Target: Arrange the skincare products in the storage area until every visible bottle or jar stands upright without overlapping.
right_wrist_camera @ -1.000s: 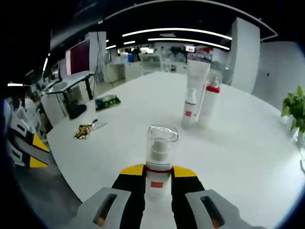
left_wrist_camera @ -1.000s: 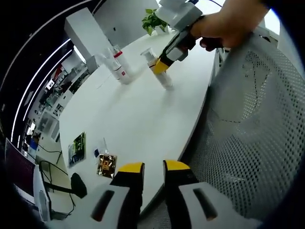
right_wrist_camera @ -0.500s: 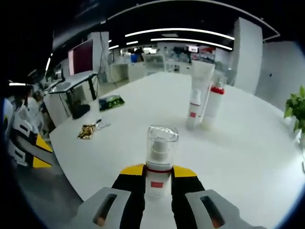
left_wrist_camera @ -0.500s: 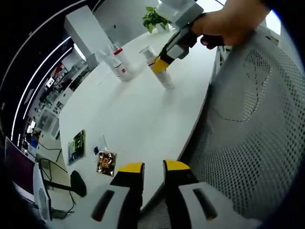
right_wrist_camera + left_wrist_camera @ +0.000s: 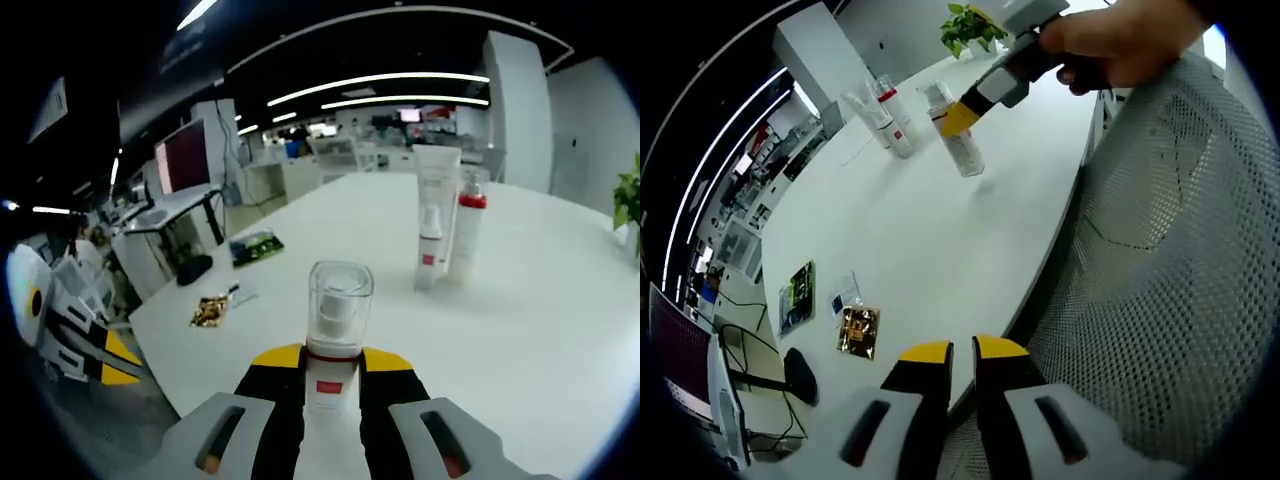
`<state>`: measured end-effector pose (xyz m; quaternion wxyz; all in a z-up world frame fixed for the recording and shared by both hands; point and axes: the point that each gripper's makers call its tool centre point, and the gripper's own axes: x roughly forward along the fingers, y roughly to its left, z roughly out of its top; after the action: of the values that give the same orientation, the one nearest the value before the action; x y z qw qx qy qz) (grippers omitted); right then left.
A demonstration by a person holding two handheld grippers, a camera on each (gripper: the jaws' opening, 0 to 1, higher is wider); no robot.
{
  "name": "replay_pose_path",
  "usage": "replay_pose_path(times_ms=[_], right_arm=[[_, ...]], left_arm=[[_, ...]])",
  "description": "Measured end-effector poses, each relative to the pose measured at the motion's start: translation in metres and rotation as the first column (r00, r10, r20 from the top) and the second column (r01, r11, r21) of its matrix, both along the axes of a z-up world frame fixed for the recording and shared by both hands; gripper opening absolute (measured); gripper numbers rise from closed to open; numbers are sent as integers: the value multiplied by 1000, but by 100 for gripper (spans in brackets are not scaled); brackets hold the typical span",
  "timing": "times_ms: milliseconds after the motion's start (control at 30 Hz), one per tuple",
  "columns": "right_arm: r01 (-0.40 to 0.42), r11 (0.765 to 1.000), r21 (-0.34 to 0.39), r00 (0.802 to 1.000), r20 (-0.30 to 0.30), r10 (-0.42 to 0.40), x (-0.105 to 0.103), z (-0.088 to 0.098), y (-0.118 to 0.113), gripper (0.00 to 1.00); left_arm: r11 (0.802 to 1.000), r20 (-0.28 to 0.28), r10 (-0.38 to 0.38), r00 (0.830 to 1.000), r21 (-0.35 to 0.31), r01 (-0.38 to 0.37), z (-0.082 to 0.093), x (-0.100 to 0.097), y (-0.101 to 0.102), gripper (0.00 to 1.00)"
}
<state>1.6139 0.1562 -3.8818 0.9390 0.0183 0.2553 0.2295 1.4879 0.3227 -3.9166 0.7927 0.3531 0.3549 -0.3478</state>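
Right gripper (image 5: 330,362) noted clamped on clear-capped pump bottle (image 5: 335,325), upright, carried over white table (image 5: 540,330); seen also from left gripper view (image 5: 962,118). Left gripper (image 5: 952,352) noted nearly closed, holding nothing, at table edge beside mesh chair (image 5: 1160,260). Tube (image 5: 436,190), small spray bottle (image 5: 428,245) and red-capped bottle (image 5: 467,232) standing clustered farther along. Advised: set down level just beside cluster, not touching, before release.
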Motion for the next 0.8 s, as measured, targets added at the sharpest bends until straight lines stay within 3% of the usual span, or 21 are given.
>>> replay_pose_path(times_ms=[100, 300, 400, 500, 700, 800], right_arm=[[12, 1000, 17, 1000, 22, -12, 5, 5, -4, 14], [83, 995, 48, 995, 59, -86, 18, 14, -24, 14], [127, 990, 68, 992, 13, -128, 29, 11, -37, 14], [141, 986, 84, 987, 60, -146, 43, 20, -47, 14], [127, 992, 12, 986, 108, -128, 61, 23, -62, 14], [111, 990, -87, 988, 114, -100, 69, 12, -72, 14]], left_arm=[[1000, -40, -1, 999, 12, 2, -6, -4, 1, 2], [1000, -48, 0, 999, 17, 1, -7, -4, 2, 1], [1000, -49, -1, 999, 19, 2, -7, -5, 2, 1], [1000, -50, -4, 999, 22, 5, -7, -5, 2, 1], [1000, -53, 9, 999, 23, -8, -8, -3, 2, 0], [1000, -64, -1, 998, 28, 3, -10, -6, 1, 0]])
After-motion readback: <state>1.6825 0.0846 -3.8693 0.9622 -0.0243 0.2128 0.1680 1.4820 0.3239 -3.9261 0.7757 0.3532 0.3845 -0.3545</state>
